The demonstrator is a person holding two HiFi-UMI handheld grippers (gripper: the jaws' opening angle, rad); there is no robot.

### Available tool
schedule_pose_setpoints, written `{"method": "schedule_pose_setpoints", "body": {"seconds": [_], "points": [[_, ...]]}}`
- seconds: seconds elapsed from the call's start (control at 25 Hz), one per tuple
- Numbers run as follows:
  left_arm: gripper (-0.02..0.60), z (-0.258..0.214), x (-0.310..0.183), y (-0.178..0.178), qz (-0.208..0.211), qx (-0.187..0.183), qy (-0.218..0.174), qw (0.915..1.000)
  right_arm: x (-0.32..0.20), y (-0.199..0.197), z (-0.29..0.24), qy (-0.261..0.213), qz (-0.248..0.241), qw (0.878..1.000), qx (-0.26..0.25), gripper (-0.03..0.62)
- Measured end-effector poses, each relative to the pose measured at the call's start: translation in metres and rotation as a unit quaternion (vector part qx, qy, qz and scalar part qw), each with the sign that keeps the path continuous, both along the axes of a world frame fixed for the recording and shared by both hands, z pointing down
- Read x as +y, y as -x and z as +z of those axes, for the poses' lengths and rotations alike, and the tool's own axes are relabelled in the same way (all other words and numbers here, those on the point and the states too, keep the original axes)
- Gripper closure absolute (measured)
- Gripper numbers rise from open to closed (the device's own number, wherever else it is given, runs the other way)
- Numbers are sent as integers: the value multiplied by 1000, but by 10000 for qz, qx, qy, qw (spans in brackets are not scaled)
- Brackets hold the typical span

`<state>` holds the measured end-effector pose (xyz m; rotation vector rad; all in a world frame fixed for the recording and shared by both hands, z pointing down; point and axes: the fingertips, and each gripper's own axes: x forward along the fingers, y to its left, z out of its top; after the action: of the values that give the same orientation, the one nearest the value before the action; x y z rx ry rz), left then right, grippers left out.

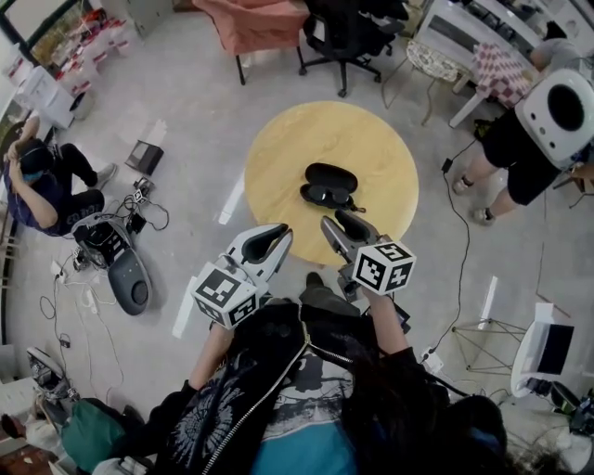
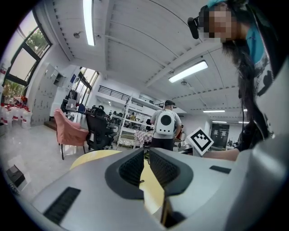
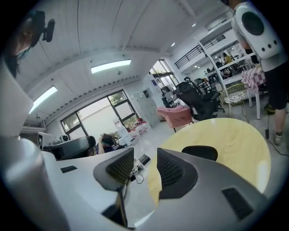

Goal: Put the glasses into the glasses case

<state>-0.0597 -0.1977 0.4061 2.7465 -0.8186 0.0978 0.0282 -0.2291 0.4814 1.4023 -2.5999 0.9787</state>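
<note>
Yellow wood is showing on the round bench (image 1: 278, 153), and the black glasses case (image 1: 331, 174) is lying near its middle. Dark glasses (image 1: 325, 195) are lying just in front of the case, on the side nearer the holder, with one thin arm sticking out to the right. I cannot tell if they are touching the case. A person (image 1: 306, 390) is holding two tongs at the near edge of the bench, both pointing toward the case and touching nothing. The left tongs (image 1: 283, 234) are pressing close together, with only a thin slit between the dark pads and nothing in it. The right tongs (image 1: 339, 221) are standing spread apart, with nothing between them, and they are hanging nearer to the glasses than the left ones. In the right gripper view the black case is peeking out behind the right-hand jaw. Each of the tongs is carrying a white cube (image 1: 223, 295) with black squares. On the grey floor (image 1: 186, 111) another person (image 1: 42, 181) is sitting far to the left beside some cables (image 1: 139, 209). Someone with a white backpack (image 1: 561, 111) is standing to the right of the bench. A black office chair (image 1: 348, 32) and a pink chair (image 1: 255, 23) are standing beyond the bench
</note>
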Motion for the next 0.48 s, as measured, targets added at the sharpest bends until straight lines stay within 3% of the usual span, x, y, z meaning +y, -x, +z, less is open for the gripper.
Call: {"method": "schedule_pose_setpoints", "body": {"seconds": [0.2,0.48], "points": [[549,8,29,7,190,36,104,9998,37,16,-17,-220,29,9998,28,447],[549,28,68,12,445,178,405,9980,94,29,-11,-96,51,9989,449,447]]}}
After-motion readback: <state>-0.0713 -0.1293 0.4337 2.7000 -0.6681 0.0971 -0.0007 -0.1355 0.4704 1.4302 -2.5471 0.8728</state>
